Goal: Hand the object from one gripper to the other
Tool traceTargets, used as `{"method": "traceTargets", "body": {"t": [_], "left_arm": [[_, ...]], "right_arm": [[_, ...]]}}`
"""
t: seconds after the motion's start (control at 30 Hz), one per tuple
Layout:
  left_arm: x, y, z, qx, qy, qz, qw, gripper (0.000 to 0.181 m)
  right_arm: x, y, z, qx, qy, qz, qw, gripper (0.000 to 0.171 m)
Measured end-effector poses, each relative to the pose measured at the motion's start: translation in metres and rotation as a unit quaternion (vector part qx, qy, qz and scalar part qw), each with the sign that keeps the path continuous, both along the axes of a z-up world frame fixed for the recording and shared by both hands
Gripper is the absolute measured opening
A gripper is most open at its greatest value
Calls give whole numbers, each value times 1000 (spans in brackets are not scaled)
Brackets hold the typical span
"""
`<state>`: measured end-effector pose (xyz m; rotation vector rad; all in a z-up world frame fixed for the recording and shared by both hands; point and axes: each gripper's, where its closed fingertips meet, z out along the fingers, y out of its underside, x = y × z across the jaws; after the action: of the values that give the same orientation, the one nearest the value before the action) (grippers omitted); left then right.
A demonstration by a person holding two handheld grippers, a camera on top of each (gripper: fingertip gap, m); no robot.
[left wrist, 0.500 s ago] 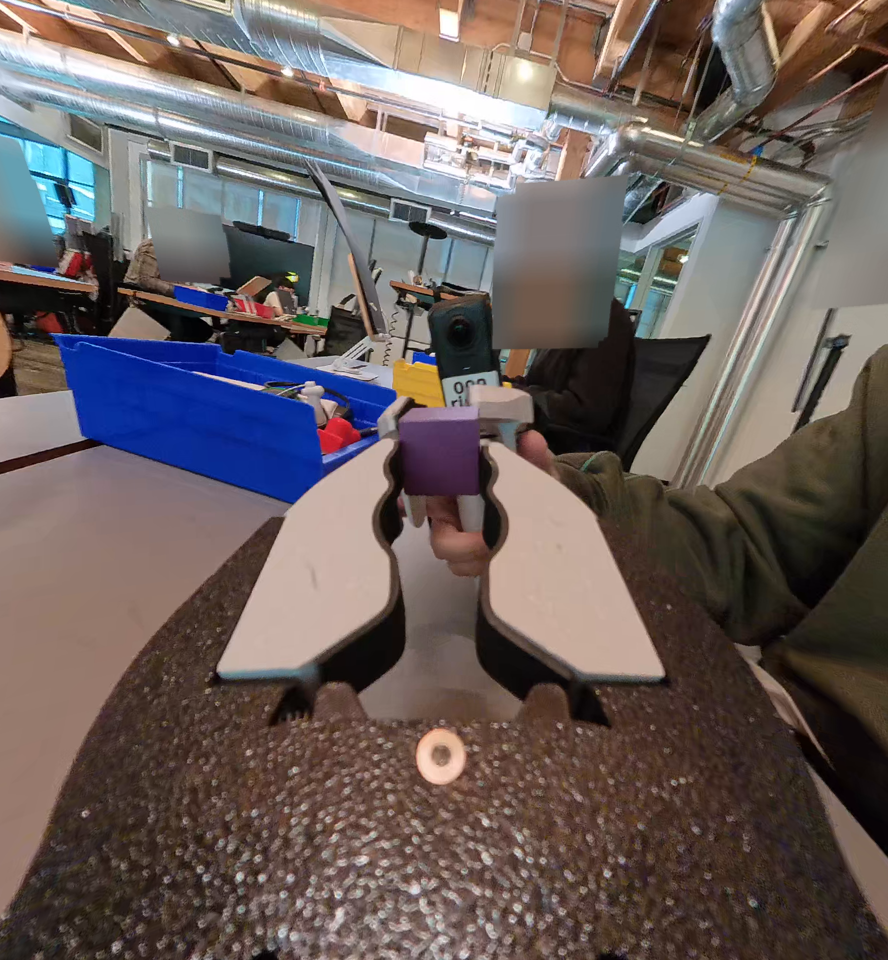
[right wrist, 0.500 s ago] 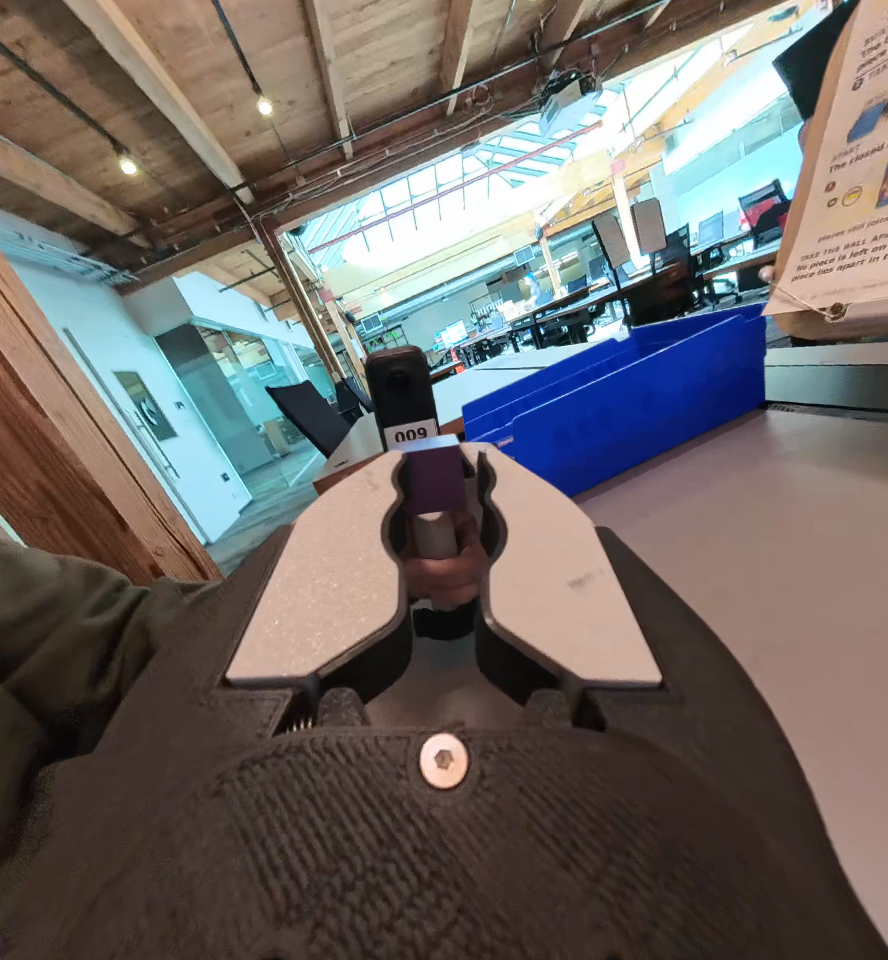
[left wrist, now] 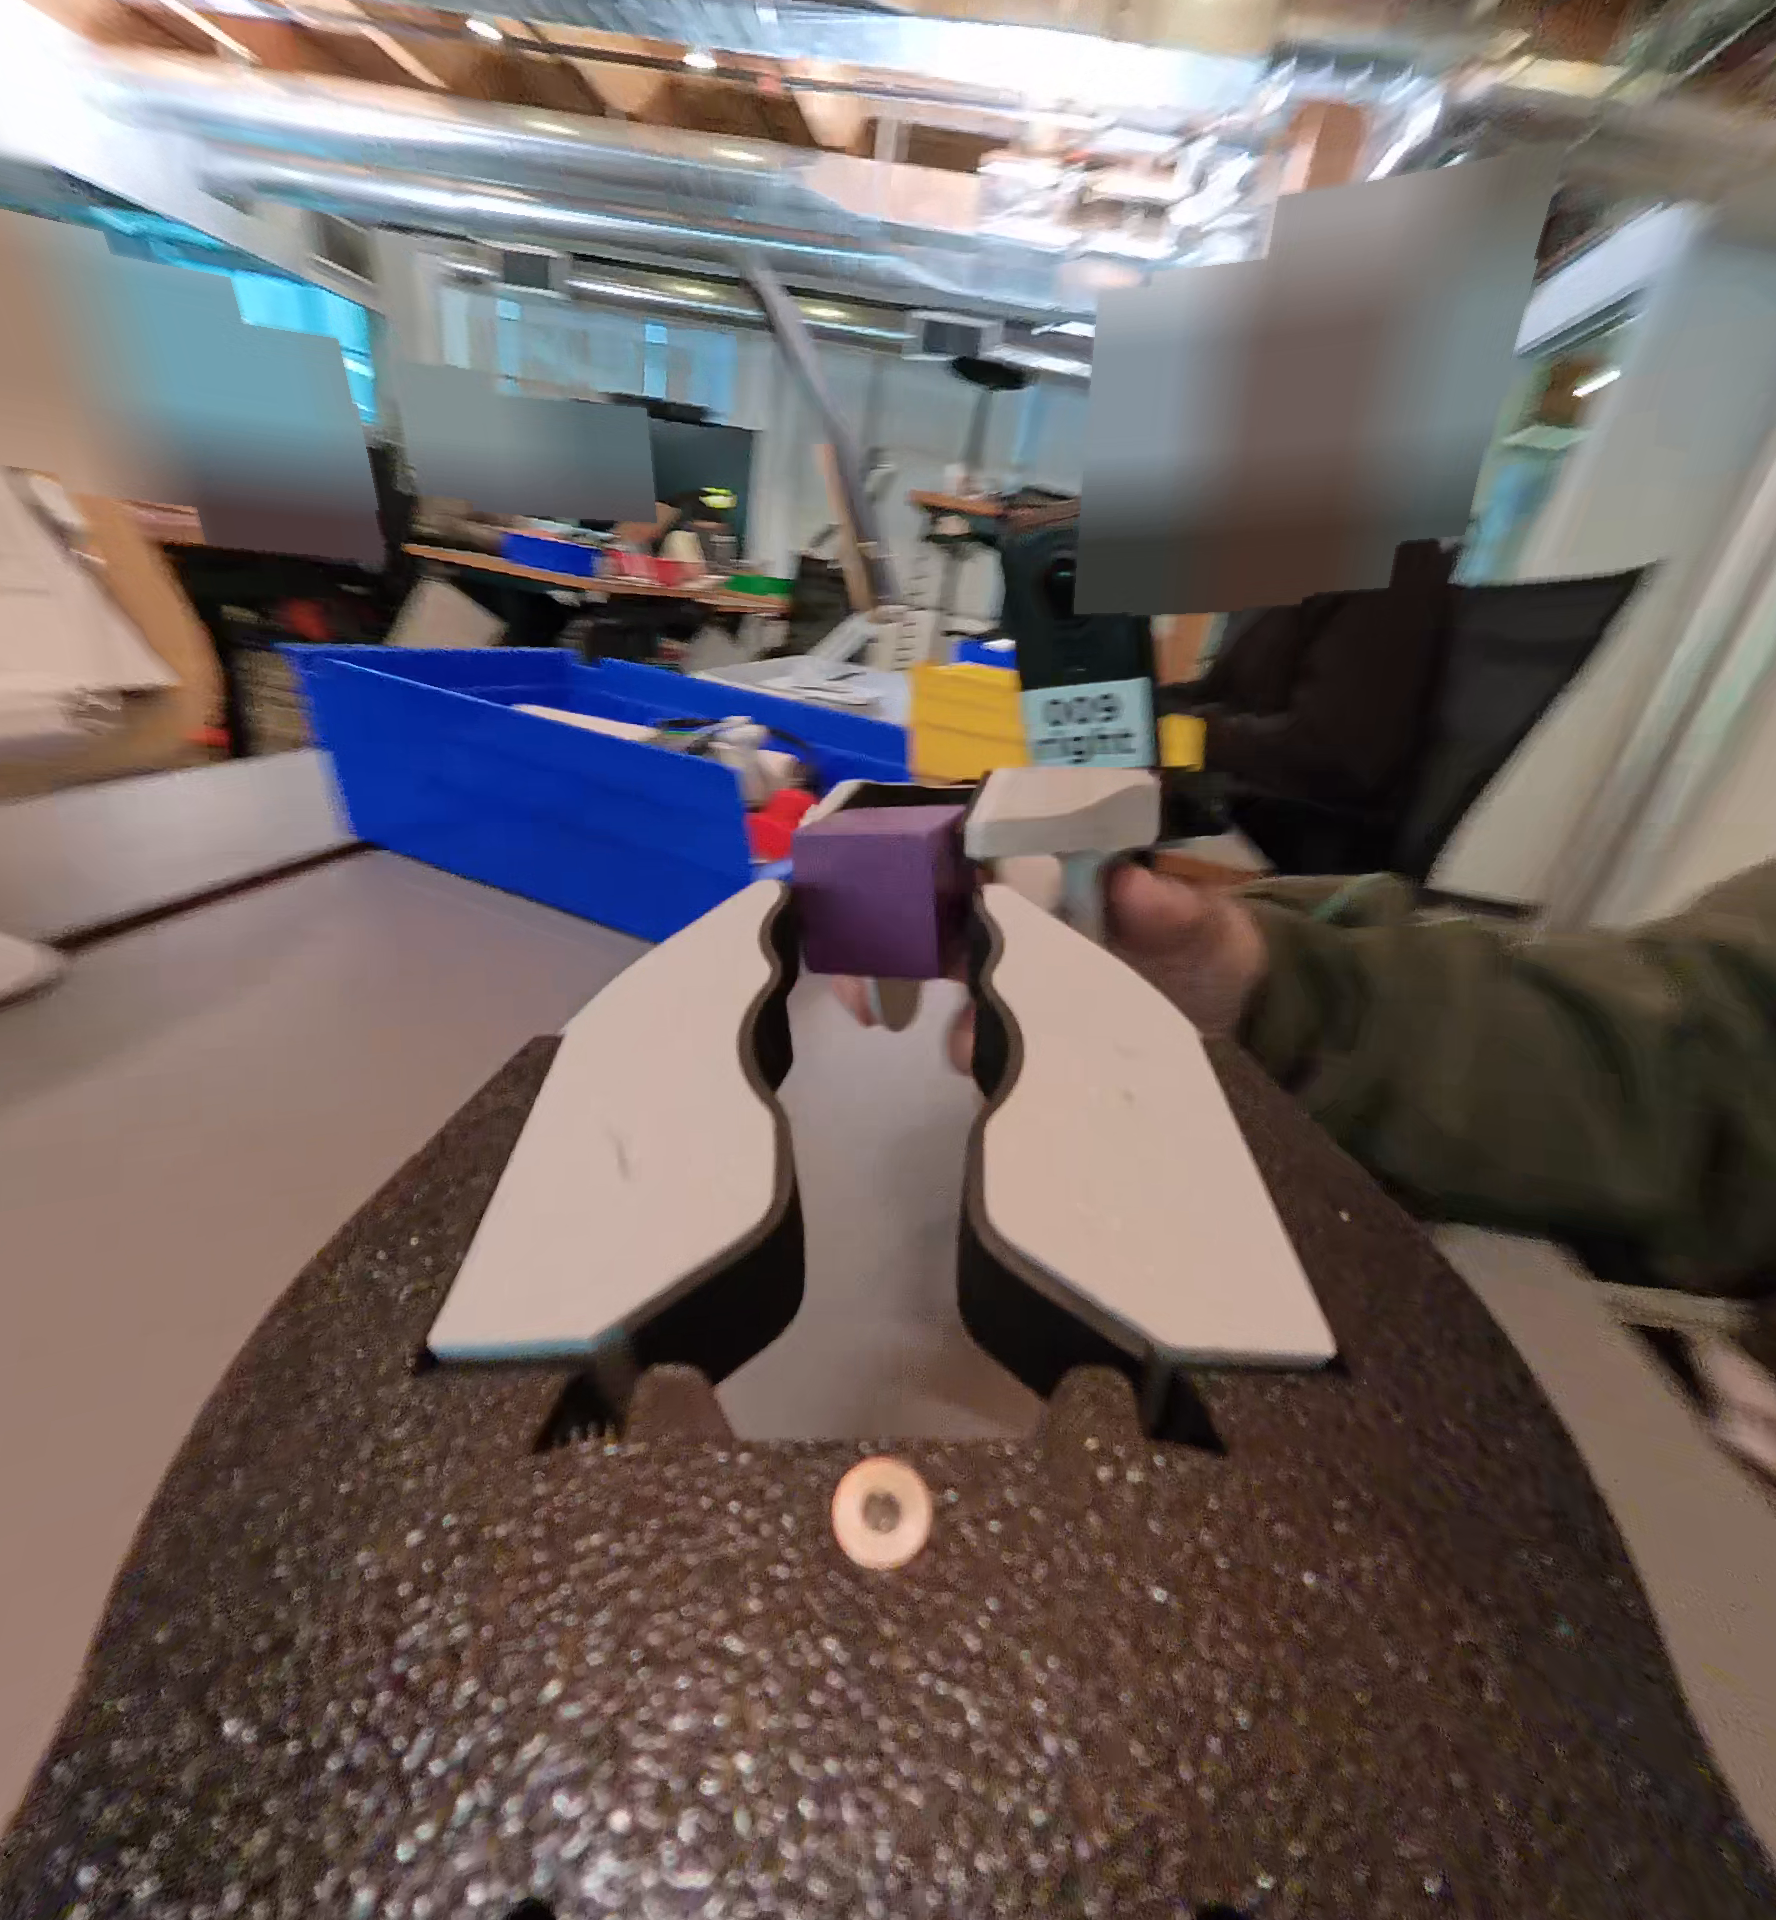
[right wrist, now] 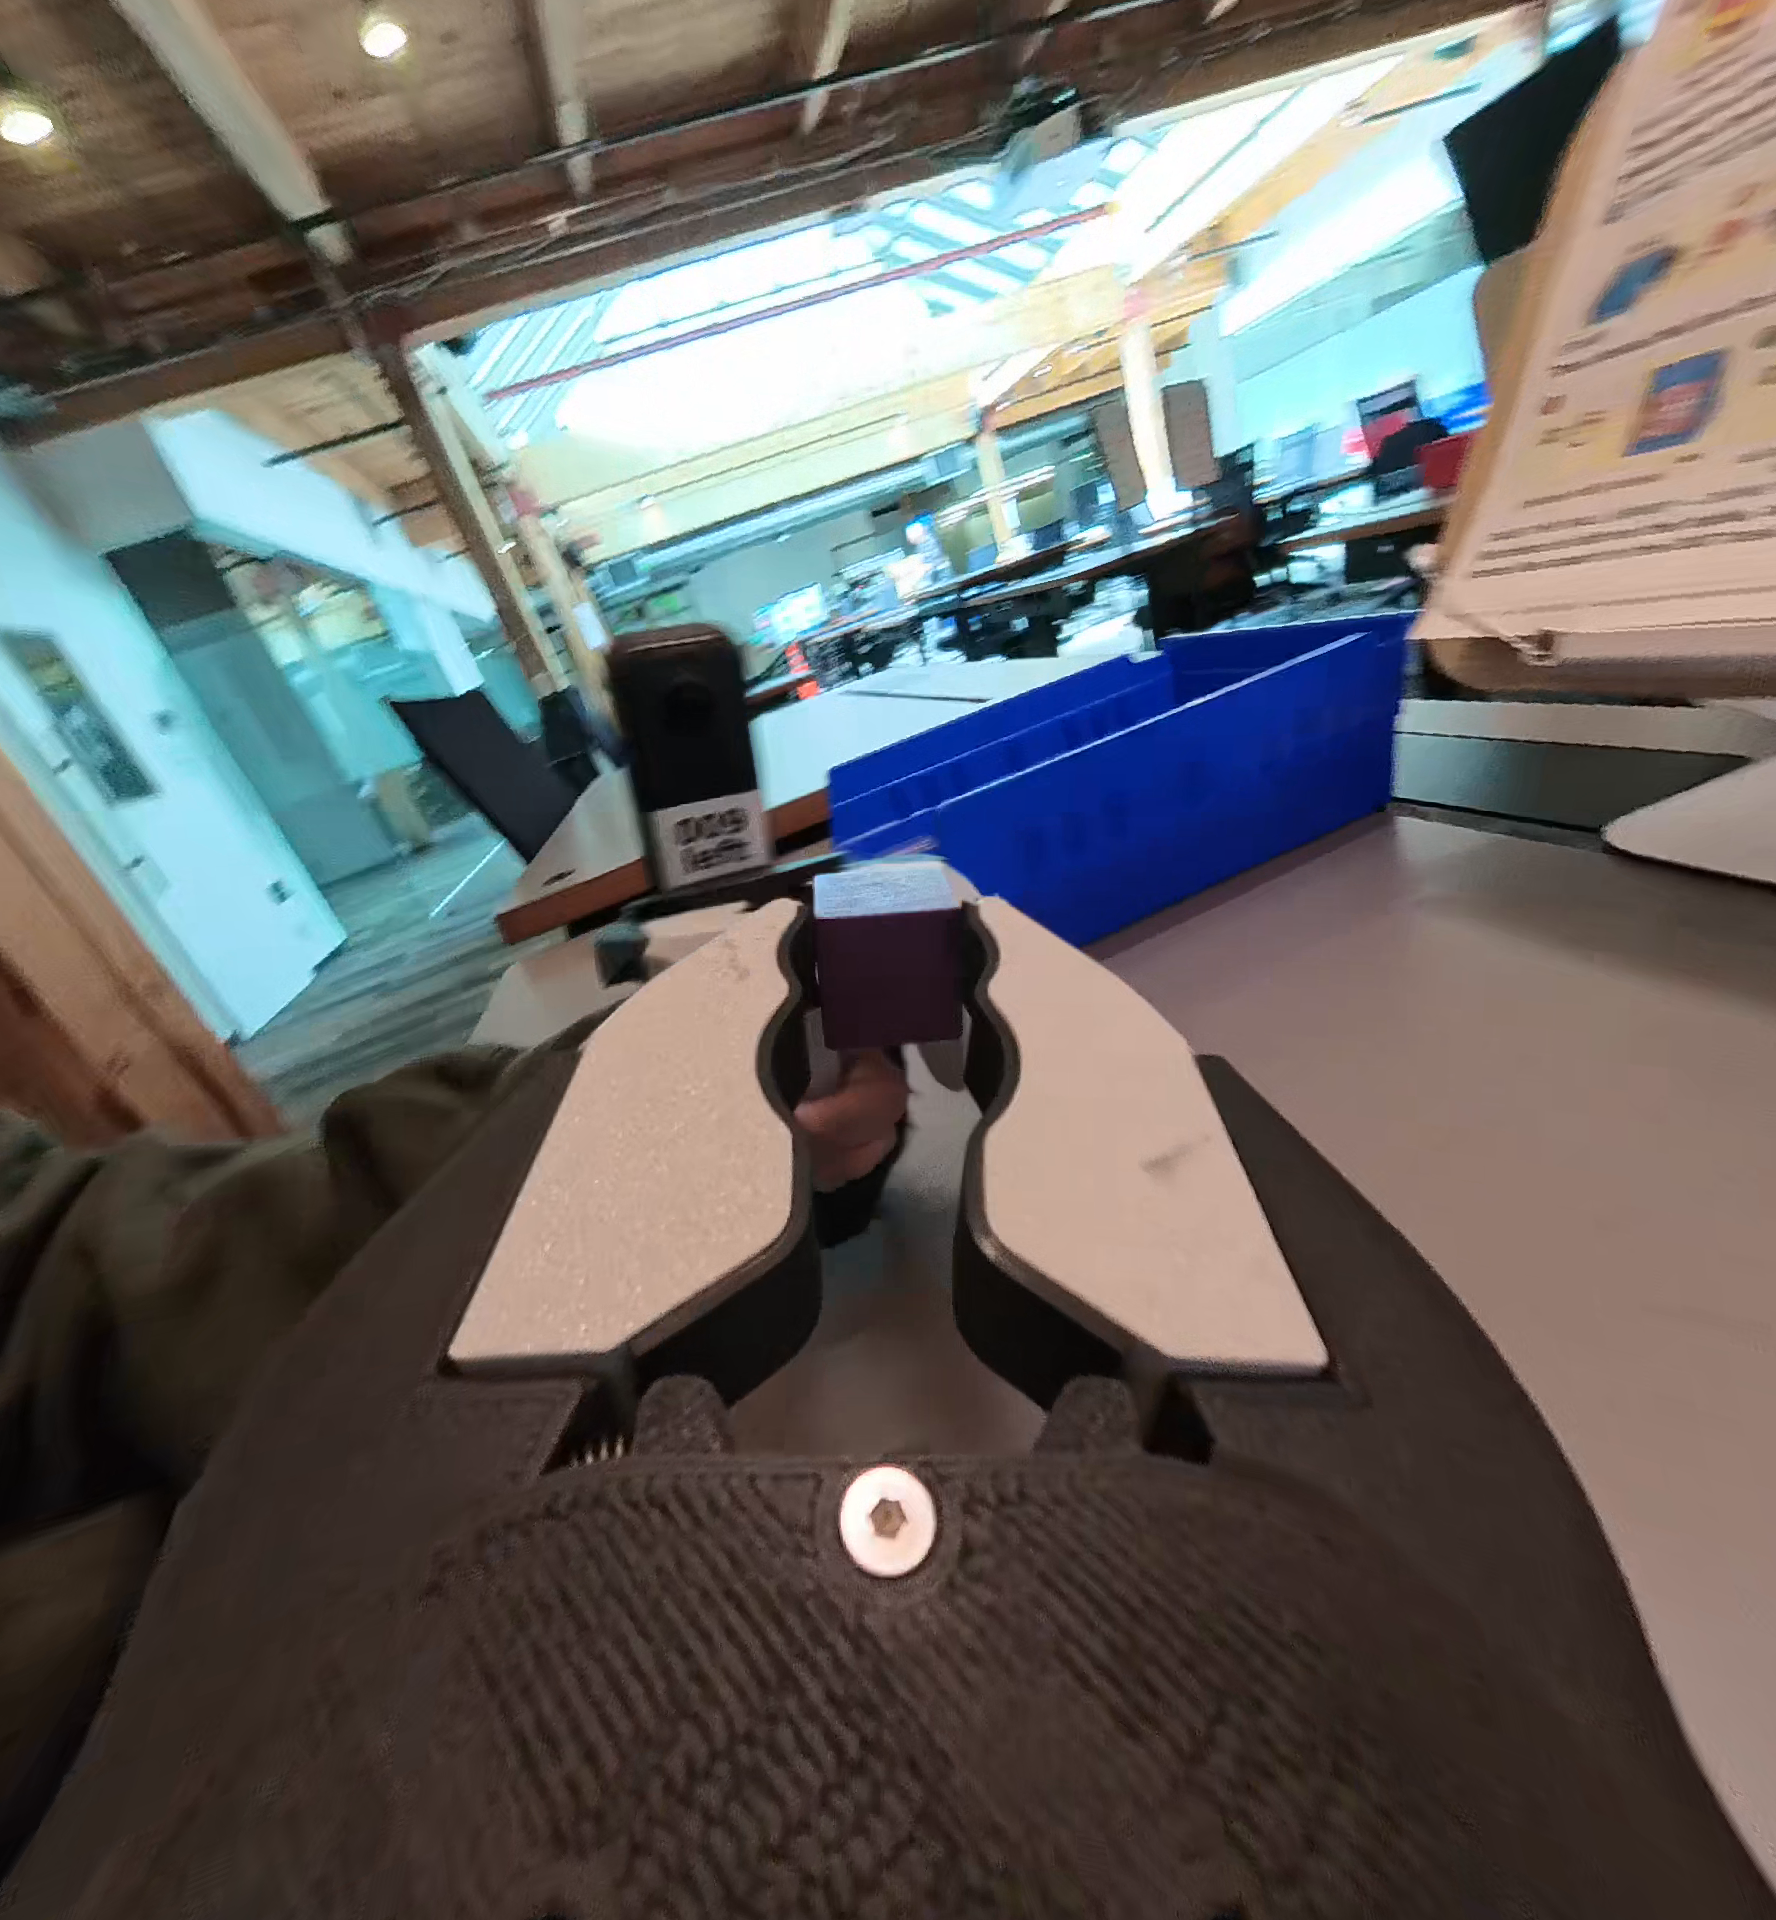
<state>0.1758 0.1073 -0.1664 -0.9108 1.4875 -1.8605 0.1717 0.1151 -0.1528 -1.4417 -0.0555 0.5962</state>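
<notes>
Cube point(left wrist: 876, 902) midair, centre frame, inside near-closed L tongs point(left wrist: 879, 920) and R tongs point(right wrist: 884, 940); gripping one unclear. Risk: early release, drop to tabletop point(left wrist: 240, 1039).

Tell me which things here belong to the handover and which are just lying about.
In the job: purple cube, left claw, right claw.
Lying about: blue bin, yellow box, printed sheet.

Grey-fingered black grippers point(left wrist: 879, 914), silver screw point(left wrist: 881, 1524), olive sleeve point(left wrist: 1549, 1070)
</notes>
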Motion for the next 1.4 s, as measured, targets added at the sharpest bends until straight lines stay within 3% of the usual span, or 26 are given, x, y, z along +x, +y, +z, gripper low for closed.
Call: {"method": "traceTargets", "body": {"t": [0.13,0.2,0.3,0.43,0.5,0.57,0.67,0.9,1.0,1.1,1.17,1.27,1.4], "left_arm": [[14,10,-14,194,-20,142,971,49],[20,8,-15,243,-32,180,953,49],[25,8,-8,260,-63,241,933,37],[29,8,-13,289,-69,268,916,33],[26,16,-8,282,-80,289,911,14],[23,18,-5,269,-88,281,917,15],[22,19,1,267,-117,292,911,48],[23,11,-1,311,-123,295,895,30],[21,9,2,302,-122,275,905,29],[17,8,8,241,-97,228,938,28],[11,1,10,182,-78,152,968,28],[-7,-11,10,89,-19,3,996,28],[-26,-22,-6,22,89,-143,985,28]], "right_arm": [[27,4,-5,-8,97,-64,993,27],[35,4,-7,-3,134,-89,987,29],[40,3,-5,12,153,-107,982,26],[35,3,-1,25,189,-87,978,26],[32,3,-1,28,190,-80,978,26],[30,4,1,30,201,-67,977,26],[31,4,0,31,229,-64,971,26],[27,5,-2,32,314,-13,949,26],[24,4,1,33,324,17,945,26],[24,3,2,26,290,32,956,36],[26,1,2,15,237,27,971,54],[23,-10,11,46,116,30,992,58],[4,-22,10,68,-55,43,995,63]]}}
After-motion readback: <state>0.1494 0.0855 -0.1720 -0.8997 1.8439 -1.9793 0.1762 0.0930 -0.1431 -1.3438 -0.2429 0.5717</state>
